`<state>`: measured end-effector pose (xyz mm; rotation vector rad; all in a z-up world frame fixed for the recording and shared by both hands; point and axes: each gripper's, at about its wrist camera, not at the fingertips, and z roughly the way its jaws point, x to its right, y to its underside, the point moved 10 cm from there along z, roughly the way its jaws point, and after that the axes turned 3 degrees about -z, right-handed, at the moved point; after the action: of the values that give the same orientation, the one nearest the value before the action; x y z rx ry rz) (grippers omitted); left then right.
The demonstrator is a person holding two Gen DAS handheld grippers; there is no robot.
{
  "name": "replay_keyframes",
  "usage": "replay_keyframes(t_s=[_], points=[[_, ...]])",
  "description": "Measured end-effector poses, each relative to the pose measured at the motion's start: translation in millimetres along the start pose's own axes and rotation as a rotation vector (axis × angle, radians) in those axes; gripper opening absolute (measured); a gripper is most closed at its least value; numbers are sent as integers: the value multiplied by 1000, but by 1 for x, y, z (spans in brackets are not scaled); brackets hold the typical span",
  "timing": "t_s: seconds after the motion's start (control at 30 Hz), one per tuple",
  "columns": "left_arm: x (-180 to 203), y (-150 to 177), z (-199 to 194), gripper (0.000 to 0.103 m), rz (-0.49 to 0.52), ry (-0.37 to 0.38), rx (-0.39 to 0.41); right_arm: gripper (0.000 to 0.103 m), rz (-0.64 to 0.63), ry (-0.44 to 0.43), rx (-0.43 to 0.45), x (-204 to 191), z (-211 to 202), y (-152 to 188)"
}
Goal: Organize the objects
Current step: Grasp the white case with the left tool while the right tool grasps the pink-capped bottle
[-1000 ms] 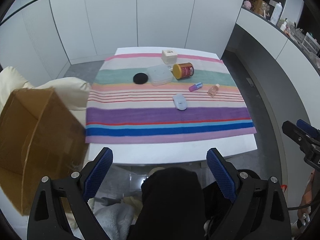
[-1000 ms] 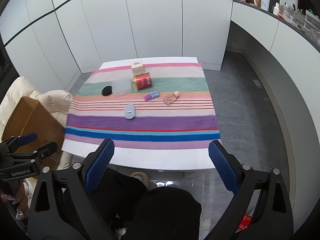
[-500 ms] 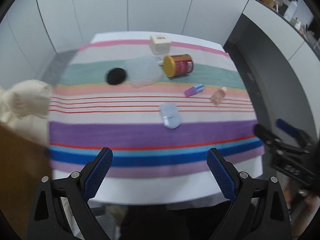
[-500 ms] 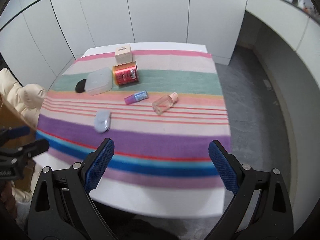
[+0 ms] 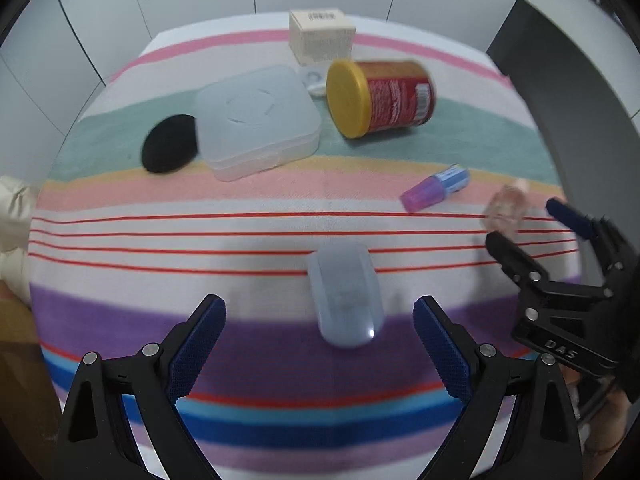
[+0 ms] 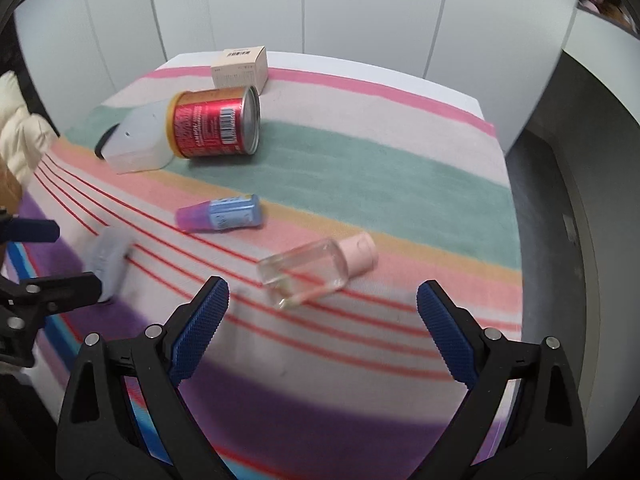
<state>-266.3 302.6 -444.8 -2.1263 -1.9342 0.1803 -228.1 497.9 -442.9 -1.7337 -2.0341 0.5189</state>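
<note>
Several objects lie on a striped cloth [image 5: 120, 240]. My left gripper [image 5: 319, 322] is open, its jaws either side of a pale blue oval case [image 5: 345, 293]. My right gripper [image 6: 322, 302] is open just short of a clear bottle with a pink cap [image 6: 316, 266] lying on its side; the bottle shows blurred in the left wrist view [image 5: 506, 210]. A purple-capped blue bottle [image 6: 222, 215] lies beyond it. A red can with a yellow lid [image 5: 380, 98] lies on its side. A clear plastic box [image 5: 256, 120], a black pad [image 5: 170, 143] and a beige carton [image 5: 322, 36] sit further back.
A cream cushion [image 6: 22, 140] and a brown cardboard box [image 6: 8, 190] are off the table's left side. White cabinet doors [image 6: 360, 12] stand behind the table. Grey floor [image 6: 560, 200] lies to the right. The right gripper shows in the left wrist view [image 5: 524, 222].
Both grippers have moved forward and down over the table. The left now straddles the blue case, and the right has closed in on the clear bottle. Both stay open.
</note>
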Motion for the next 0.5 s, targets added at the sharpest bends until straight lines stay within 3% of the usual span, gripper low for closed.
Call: replay_keyframes(t_s=[0.1, 0.17, 0.2, 0.3, 0.5], points=[[3, -3, 13, 93, -4, 0, -5, 93, -52, 5, 15, 0, 7, -4], [5, -7, 15, 88, 13, -18, 23, 79, -71, -6, 12, -2, 11, -5], [8, -9, 14, 77, 34, -29, 47, 69, -67, -26, 17, -3, 12, -6], [12, -15, 9, 39, 62, -32, 89, 67, -14, -50, 16, -2, 14, -10], [7, -15, 8, 38, 45, -22, 82, 67, 47, -24, -4, -5, 10, -10]])
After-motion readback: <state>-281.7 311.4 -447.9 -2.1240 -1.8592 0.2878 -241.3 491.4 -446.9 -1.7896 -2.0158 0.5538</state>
